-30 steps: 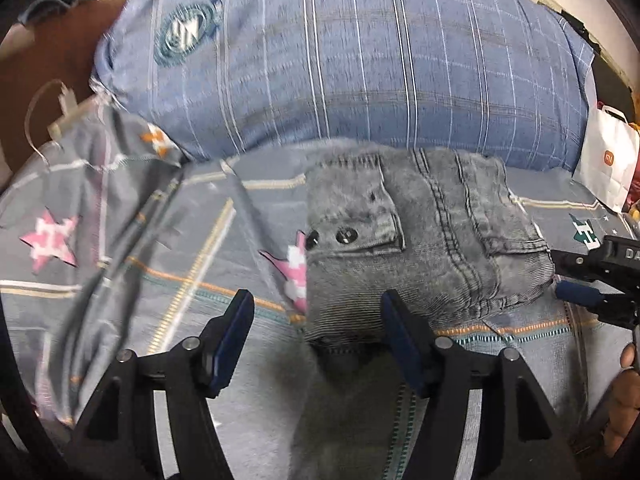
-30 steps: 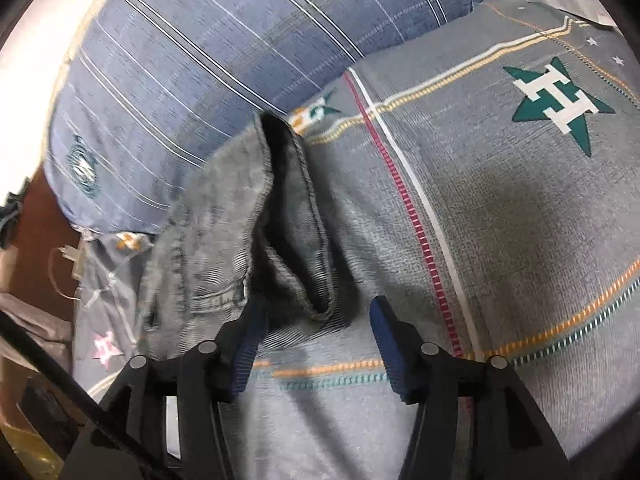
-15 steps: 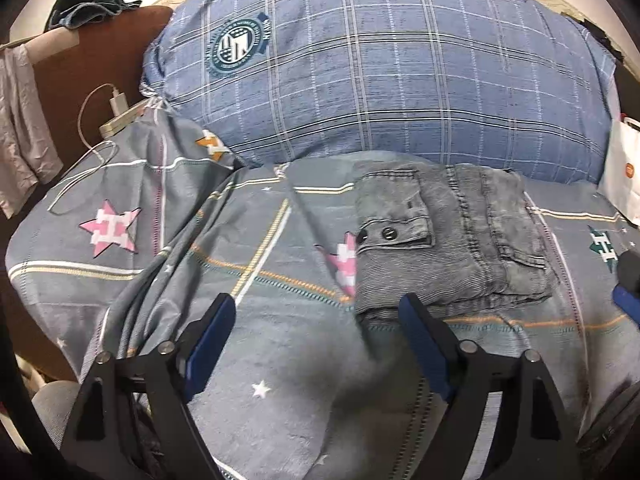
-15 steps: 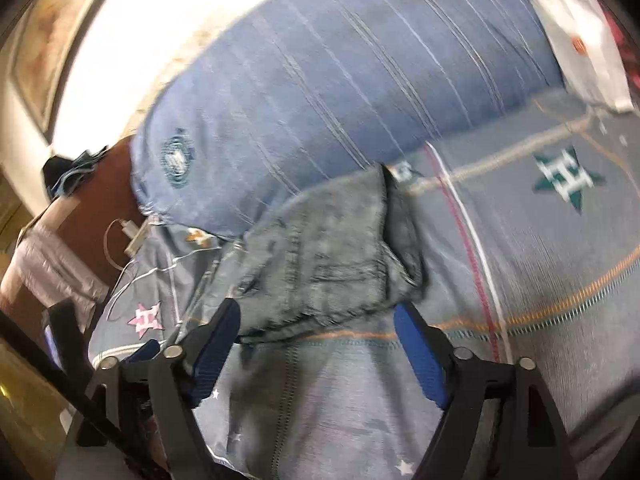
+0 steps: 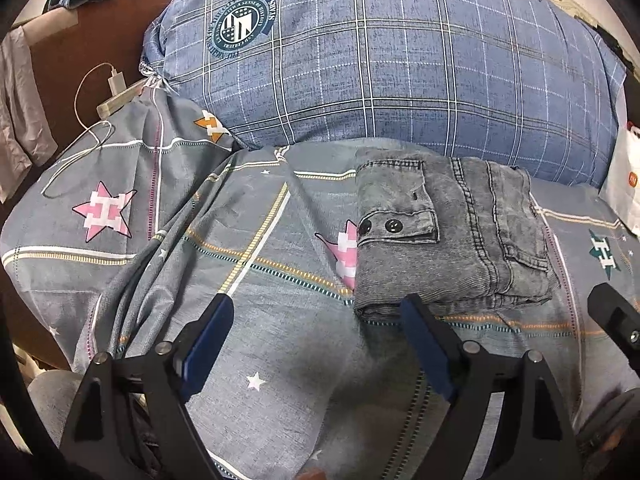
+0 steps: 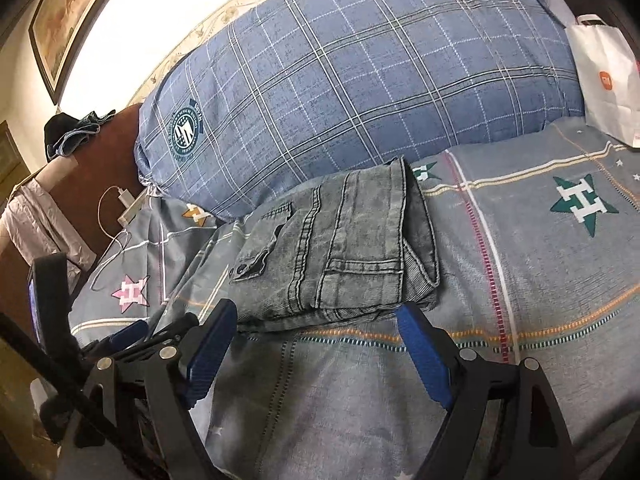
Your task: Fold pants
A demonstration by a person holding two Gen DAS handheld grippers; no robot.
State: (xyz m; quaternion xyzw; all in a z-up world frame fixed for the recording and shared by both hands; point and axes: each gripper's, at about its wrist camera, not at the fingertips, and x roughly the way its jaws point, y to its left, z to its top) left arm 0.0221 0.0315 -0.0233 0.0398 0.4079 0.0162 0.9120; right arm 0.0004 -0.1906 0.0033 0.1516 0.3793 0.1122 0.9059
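Observation:
The grey denim pants (image 5: 452, 240) lie folded into a compact rectangle on the patterned grey bedsheet (image 5: 260, 260), just in front of the blue plaid pillow. A buttoned pocket flap faces up. My left gripper (image 5: 316, 308) hovers open just short of the bundle's near left corner, with only sheet between its blue pads. In the right wrist view the same pants (image 6: 340, 248) lie beyond my right gripper (image 6: 316, 312), which is open and holds nothing. The left gripper (image 6: 132, 332) shows at that view's lower left, and part of the right gripper (image 5: 612, 320) at the left view's right edge.
A large blue plaid pillow (image 5: 380, 72) fills the back of the bed. A white paper bag (image 6: 608, 80) stands at the right. A charger with a white cable (image 5: 116, 88) lies at the left by the brown headboard (image 5: 80, 60). The sheet is wrinkled to the left of the pants.
Both grippers have drawn back from the pants and their jaws have widened. The right gripper, which had the bundle's edge between its fingers, has rolled and lifted clear. The pants lie still.

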